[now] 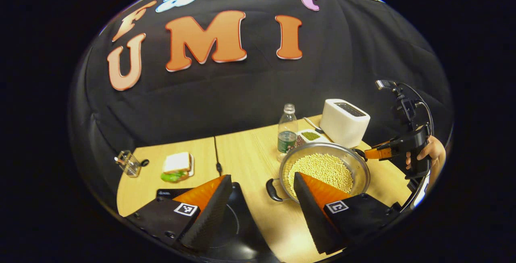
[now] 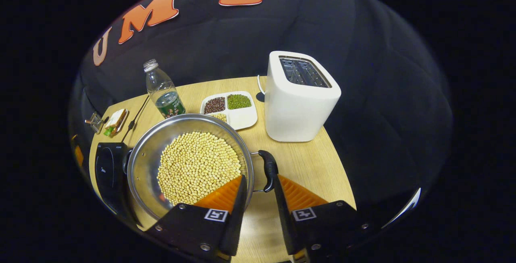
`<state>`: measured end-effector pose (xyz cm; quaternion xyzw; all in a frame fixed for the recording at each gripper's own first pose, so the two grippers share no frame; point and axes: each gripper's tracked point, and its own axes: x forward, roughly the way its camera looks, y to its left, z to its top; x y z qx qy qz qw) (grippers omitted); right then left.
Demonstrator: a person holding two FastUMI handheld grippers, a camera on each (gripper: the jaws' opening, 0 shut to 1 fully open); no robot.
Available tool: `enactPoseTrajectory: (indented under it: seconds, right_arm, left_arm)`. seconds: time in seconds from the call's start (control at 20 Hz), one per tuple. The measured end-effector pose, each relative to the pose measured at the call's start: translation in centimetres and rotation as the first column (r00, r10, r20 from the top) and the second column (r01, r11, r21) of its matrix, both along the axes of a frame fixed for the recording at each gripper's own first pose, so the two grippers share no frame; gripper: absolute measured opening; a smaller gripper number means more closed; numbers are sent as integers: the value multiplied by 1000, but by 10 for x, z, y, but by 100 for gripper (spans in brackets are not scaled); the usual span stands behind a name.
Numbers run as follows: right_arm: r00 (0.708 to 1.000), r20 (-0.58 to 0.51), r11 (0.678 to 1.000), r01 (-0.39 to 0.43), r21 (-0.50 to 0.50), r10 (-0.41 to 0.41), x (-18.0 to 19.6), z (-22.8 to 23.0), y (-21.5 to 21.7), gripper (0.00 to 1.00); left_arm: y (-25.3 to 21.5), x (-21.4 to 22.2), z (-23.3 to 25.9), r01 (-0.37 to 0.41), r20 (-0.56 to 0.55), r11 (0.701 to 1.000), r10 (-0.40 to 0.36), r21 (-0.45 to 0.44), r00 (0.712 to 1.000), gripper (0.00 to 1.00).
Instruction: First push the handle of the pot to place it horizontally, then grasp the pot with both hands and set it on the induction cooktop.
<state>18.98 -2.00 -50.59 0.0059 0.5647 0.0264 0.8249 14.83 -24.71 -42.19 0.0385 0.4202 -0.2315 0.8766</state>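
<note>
- In the left gripper view we held the left gripper point(image 1: 262, 206) low over the table point(image 1: 250, 150), jaws spread wide and gripping nothing; one finger hung over the induction cooktop point(image 1: 238, 230) at 7 o'clock, the other overlapped the near rim of the pot point(image 1: 324, 170) at 5 o'clock.
- The pot stood on the table just right of the cooktop, filled with pale beans point(image 1: 322, 168); its near handle point(image 1: 273, 190) lay between our two fingers, untouched.
- At 3 o'clock in that view a hand point(image 1: 433, 152) gripped the right gripper point(image 1: 373, 154), level, pointing at the pot's far handle.
- In the right gripper view the right gripper point(image 2: 258, 190) was partly open, jaws either side of the pot's black side handle point(image 2: 268, 170) (whether the fingers pressed it, we could not tell).
- Beyond the pot, toward 12 o'clock, stood a water bottle point(image 2: 163, 91), a divided dish point(image 2: 231, 107) and a white toaster point(image 2: 300, 95); a sandwich point(image 2: 116, 121) sat at 9 o'clock.
</note>
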Motion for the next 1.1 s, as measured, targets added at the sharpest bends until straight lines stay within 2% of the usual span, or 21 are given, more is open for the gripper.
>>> enactPoseTrajectory:
  seconds: [0.1, 0.15, 0.2, 0.5, 0.65, 0.85, 1.0, 1.1]
  right_arm:
    - [1000, -6, 1000, -12, -22, 12, 4, -13, -1, 57]
    - [1000, -12, 1000, -9, -19, 8, 4, -16, -1, 59]
    - [1000, -18, 1000, -7, -11, 7, 5, -19, 1, 64]
    - [998, -55, 999, -16, -44, 14, 6, -47, -2, 80]
    - [997, -69, 998, -28, -63, 24, 8, -61, -3, 82]
    - [996, -87, 999, -35, -32, 32, 8, -77, 7, 79]
    - [997, -72, 999, -29, -18, 28, 11, -78, 7, 77]
    - [997, -69, 999, -39, -17, 38, 12, -79, 8, 75]
  left_arm:
    - [-17, -4, -35, 17, -105, 1000, -16, 5, 994, 100]
    - [-25, -3, -51, 11, -146, 1000, -11, 2, 989, 94]
    - [-28, -4, -63, 4, -183, 1000, -4, 4, 983, 93]
    - [-41, -2, -134, -35, -293, 998, 51, 59, 955, 93]
    - [-39, 1, -157, -53, -315, 995, 75, 79, 946, 94]
    - [-43, 0, -176, -67, -324, 994, 92, 90, 942, 89]
    - [-50, 0, -181, -75, -310, 993, 100, 94, 945, 92]
    - [-53, 4, -182, -92, -286, 990, 119, 106, 951, 81]
